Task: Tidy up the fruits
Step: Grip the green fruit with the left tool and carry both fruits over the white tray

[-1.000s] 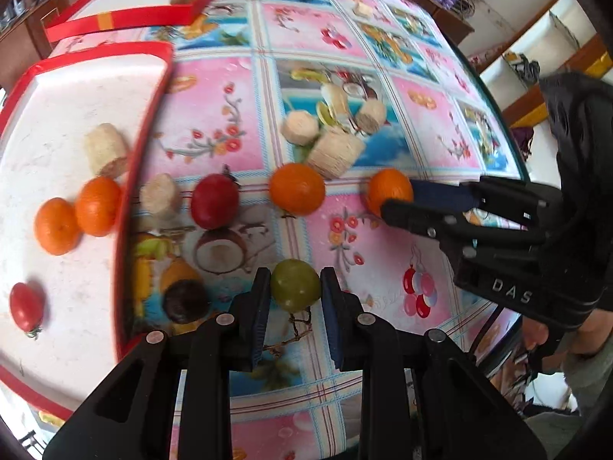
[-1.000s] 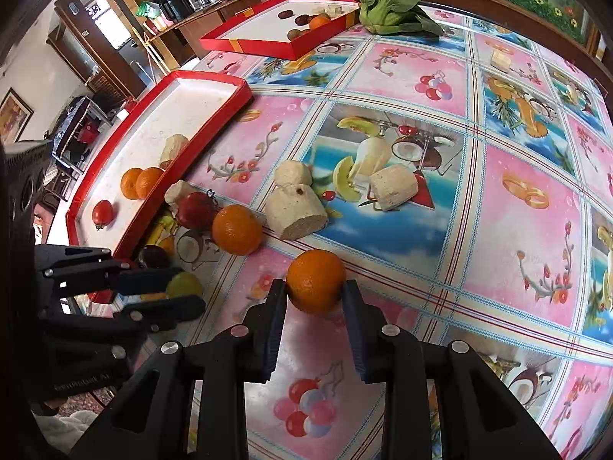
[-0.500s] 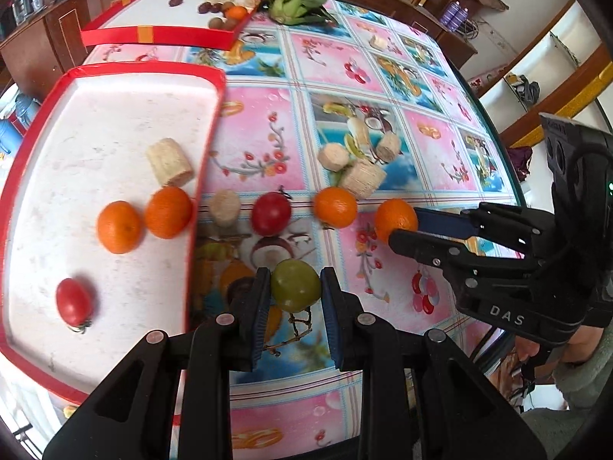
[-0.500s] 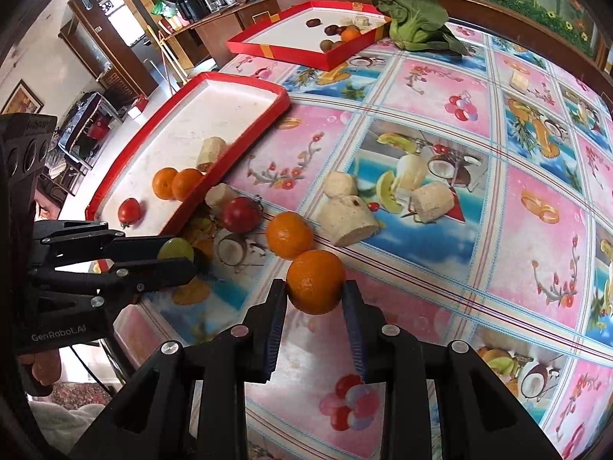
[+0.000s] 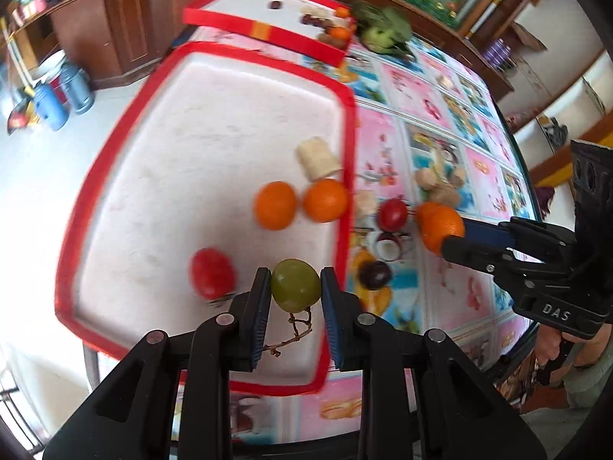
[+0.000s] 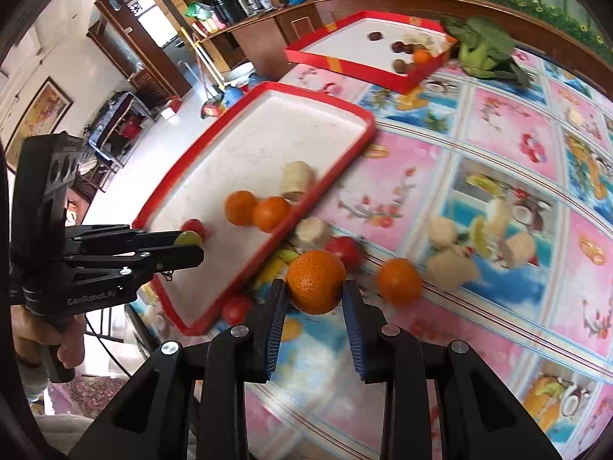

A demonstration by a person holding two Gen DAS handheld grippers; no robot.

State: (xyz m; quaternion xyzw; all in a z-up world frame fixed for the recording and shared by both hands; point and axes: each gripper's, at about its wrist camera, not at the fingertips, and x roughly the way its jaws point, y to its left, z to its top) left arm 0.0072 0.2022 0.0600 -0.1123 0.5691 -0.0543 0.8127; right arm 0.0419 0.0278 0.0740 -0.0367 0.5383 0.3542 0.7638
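My left gripper [image 5: 295, 295] is shut on a green grape [image 5: 295, 285] with a dangling stem, held above the near right part of the red-rimmed white tray [image 5: 346, 122]. Inside the tray lie two oranges [image 5: 275, 205], a red tomato [image 5: 212, 273] and a banana piece [image 5: 318, 158]. My right gripper [image 6: 314, 295] is shut on an orange [image 6: 316, 281], raised over the tablecloth just right of the tray's rim [image 6: 333, 176]. In the right wrist view the left gripper [image 6: 191, 245] and its grape [image 6: 188, 237] hang over the tray.
On the patterned tablecloth lie a loose orange [image 6: 398, 281], a red fruit [image 6: 345, 249] and several pale banana pieces [image 6: 452, 264]. A second red tray [image 6: 383, 73] with small fruits stands at the back beside leafy greens [image 6: 482, 50]. The table edge runs close behind both grippers.
Both grippers have carried their fruit up and leftward. The left one with the grape has gone from over the tablecloth to over the tray; the right one with the orange has neared the tray's rim.
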